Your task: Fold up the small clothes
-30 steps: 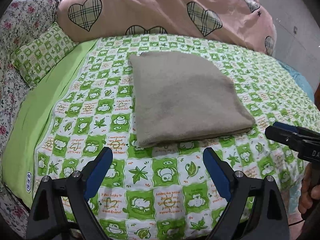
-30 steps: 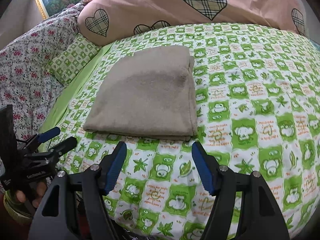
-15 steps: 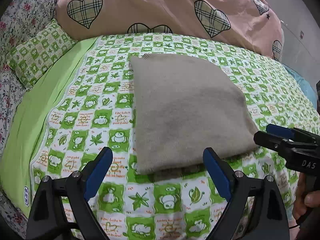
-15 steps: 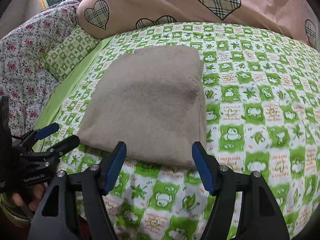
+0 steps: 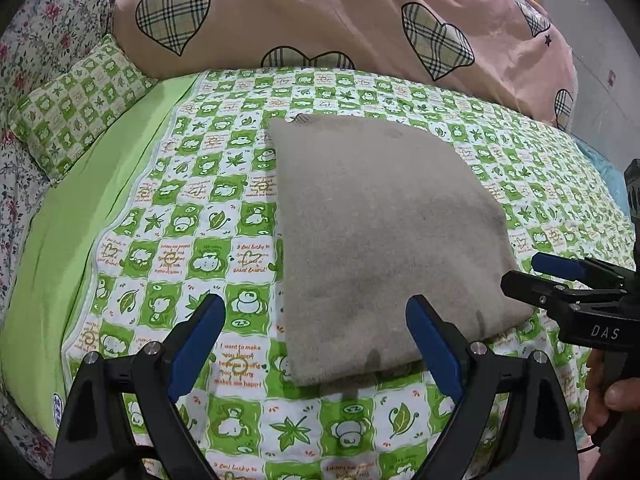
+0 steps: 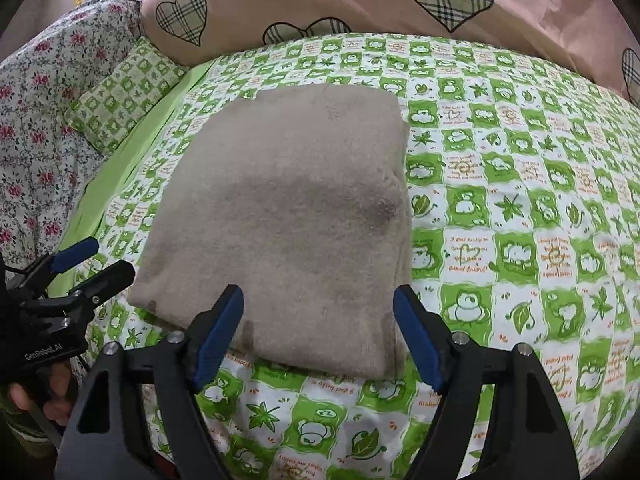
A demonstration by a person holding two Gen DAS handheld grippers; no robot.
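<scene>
A beige-grey folded cloth (image 5: 384, 236) lies flat on the green patterned bedsheet (image 5: 180, 256); it also shows in the right wrist view (image 6: 280, 216). My left gripper (image 5: 316, 338) is open and empty, its jaws straddling the cloth's near left corner from just above. My right gripper (image 6: 318, 330) is open and empty over the cloth's near right corner. Each gripper appears in the other's view: the right one at the edge of the left wrist view (image 5: 536, 272), the left one at the edge of the right wrist view (image 6: 96, 260).
A pink quilt with plaid hearts (image 5: 340, 16) is piled at the head of the bed. A small green patterned pillow (image 5: 76, 108) and a floral cover (image 6: 36, 120) lie to the left. The bed's near edge runs below the grippers.
Both grippers have moved forward and down toward the cloth's near edge. The cloth has not moved. Both stay open.
</scene>
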